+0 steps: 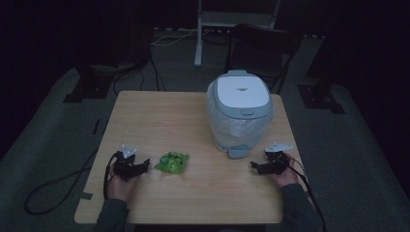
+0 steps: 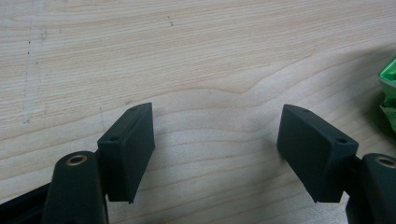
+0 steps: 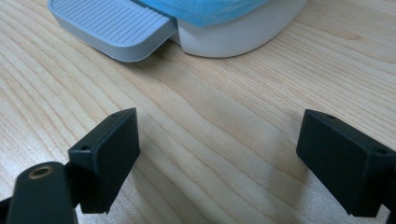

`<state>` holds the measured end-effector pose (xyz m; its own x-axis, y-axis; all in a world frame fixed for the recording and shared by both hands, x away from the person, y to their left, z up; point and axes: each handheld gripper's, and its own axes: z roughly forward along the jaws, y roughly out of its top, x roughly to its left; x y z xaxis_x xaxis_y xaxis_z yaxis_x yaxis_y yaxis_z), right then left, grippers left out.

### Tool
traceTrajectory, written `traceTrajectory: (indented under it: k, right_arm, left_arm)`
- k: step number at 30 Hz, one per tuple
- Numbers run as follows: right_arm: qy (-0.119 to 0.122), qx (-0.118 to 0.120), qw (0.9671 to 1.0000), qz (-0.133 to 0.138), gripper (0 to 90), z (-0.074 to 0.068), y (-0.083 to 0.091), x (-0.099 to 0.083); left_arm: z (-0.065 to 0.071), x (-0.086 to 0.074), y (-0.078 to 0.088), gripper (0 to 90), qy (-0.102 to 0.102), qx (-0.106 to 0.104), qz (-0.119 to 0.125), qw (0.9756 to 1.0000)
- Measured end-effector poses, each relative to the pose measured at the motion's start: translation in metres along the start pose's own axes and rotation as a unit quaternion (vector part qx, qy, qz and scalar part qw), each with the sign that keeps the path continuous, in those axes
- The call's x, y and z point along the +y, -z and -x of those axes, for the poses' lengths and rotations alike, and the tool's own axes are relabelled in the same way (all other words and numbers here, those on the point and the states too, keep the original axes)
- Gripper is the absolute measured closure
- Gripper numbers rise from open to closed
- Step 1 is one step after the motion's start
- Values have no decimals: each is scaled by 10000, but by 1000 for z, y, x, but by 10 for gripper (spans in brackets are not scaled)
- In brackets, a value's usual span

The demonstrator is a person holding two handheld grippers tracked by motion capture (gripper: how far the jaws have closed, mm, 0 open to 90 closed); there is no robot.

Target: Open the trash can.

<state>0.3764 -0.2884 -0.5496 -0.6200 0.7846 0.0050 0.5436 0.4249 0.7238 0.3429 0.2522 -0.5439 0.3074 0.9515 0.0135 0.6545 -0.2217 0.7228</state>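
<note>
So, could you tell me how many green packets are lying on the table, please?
1: the green packet lies on the table near its front edge, just right of the left gripper and left of the bin.

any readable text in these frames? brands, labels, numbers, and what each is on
Nothing can be read.
Pedal bin lid: a small dark mark, probably a brand, near the lid's middle; too small and blurred to read.
Green packet: its print cannot be made out in the high view, and the left gripper view catches just its edge.
Pedal, table, both grippers' black jaws: no text visible.
</note>
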Motion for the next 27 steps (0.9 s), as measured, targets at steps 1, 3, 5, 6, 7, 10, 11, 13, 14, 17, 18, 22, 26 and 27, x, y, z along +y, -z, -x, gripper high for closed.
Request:
traceTrajectory:
  k: [1, 3, 5, 6, 7, 10, 11, 13, 14, 17, 18, 22, 26, 27]
  right_arm:
    - [5, 6, 10000, 0, 128, 0, 0, 0]
    - [9, 12, 10000, 4, 133, 0, 0, 0]
    - [31, 29, 10000, 8, 147, 0, 1, 0]
    - [39, 37, 10000, -2, 159, 0, 1, 0]
    - [39, 37, 10000, -2, 159, 0, 1, 0]
    - [69, 85, 9999, 5, 260, -1, 4, 0]
    - [73, 77, 9999, 12, 305, -1, 4, 0]
    - [72, 79, 9999, 24, 423, -1, 6, 0]
    - [72, 79, 9999, 24, 423, -1, 6, 0]
    - [-26, -14, 10000, -57, 722, 0, 11, 1]
    - [-34, -24, 10000, -78, 764, 0, 12, 1]
    - [-8, -63, 10000, -14, 884, -3, 15, 5]
    - [-36, 29, 10000, 84, 897, -6, 18, 9]
    - [-33, 60, 9999, 105, 897, -7, 19, 10]
  left_arm:
    - [0, 0, 0, 281, -7, -2, 0, 10000]
    - [0, 0, 0, 281, -5, 2, -6, 10000]
    - [0, 0, 0, 280, -7, 1, -6, 10000]
    - [0, 0, 0, 281, -5, 2, -6, 10000]
    - [0, 0, 0, 281, -7, 1, -7, 10000]
    - [0, 1, -1, 281, -12, -7, -8, 10000]
    - [0, 1, -1, 281, -18, -11, -8, 10000]
    - [0, 1, -1, 281, -27, -23, -7, 10000]
    - [0, 1, -1, 281, -27, -23, -7, 10000]
    - [1, 1, -1, 281, -80, -63, -11, 9999]
    - [2, 2, -1, 281, -81, -72, -7, 9999]
    - [3, 2, -2, 281, -106, -108, -10, 9999]
    - [3, 2, -2, 281, -115, -114, -10, 9999]
    - [3, 2, -2, 281, -115, -114, -10, 9999]
